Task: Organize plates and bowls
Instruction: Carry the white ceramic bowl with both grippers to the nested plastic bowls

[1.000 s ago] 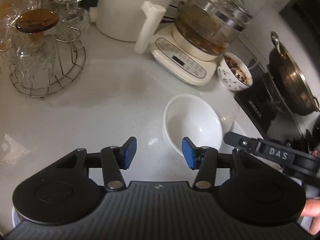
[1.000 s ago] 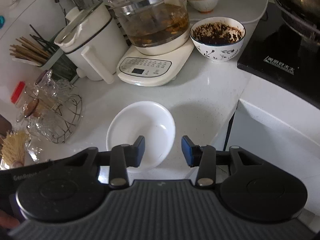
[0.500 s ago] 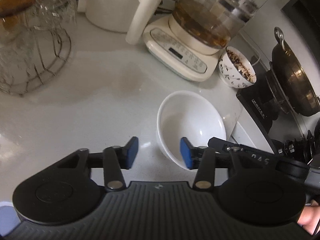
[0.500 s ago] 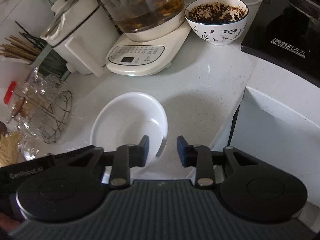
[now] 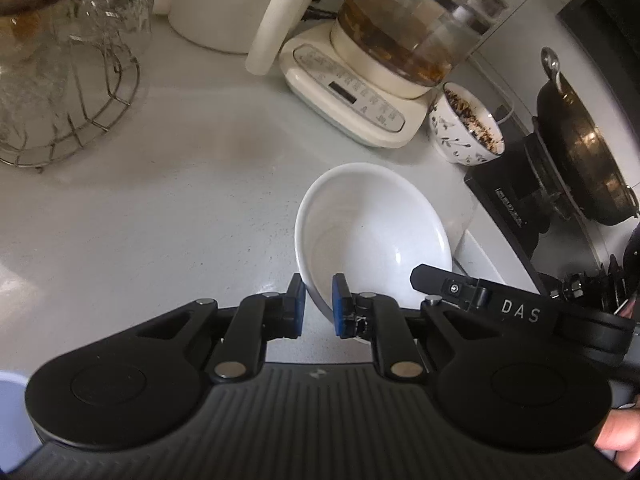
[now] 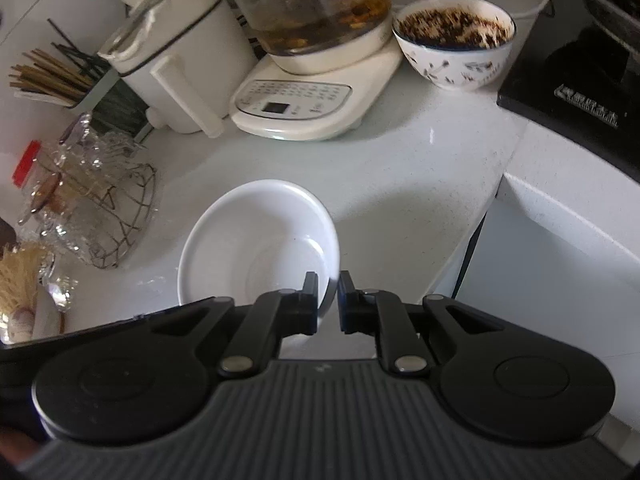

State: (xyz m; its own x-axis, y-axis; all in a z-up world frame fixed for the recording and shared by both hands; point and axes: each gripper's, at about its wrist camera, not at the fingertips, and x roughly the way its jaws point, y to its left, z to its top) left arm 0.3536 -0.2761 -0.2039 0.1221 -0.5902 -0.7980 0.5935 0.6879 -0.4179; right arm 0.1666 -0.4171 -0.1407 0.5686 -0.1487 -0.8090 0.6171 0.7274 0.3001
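Note:
A plain white bowl [image 5: 372,232] sits on the white counter, near its front edge. My left gripper [image 5: 318,304] is shut on the bowl's near-left rim, one pad outside and one inside. My right gripper [image 6: 328,300] is shut on the bowl's [image 6: 256,248] right rim in the same way. The right gripper's black body also shows in the left wrist view [image 5: 516,308]. A patterned bowl [image 6: 454,42] full of dark crumbly stuff stands behind, next to the stove.
A glass kettle on a cream base [image 5: 360,92], a white lidded pot [image 6: 180,68] and a wire rack of glass cups [image 5: 60,80] stand on the counter. A black stove with a wok [image 5: 580,152] is to the right. The counter edge [image 6: 476,232] drops away right of the bowl.
Both grippers moved forward to the white bowl and closed their jaws on its rim, left on the left side, right on the right side.

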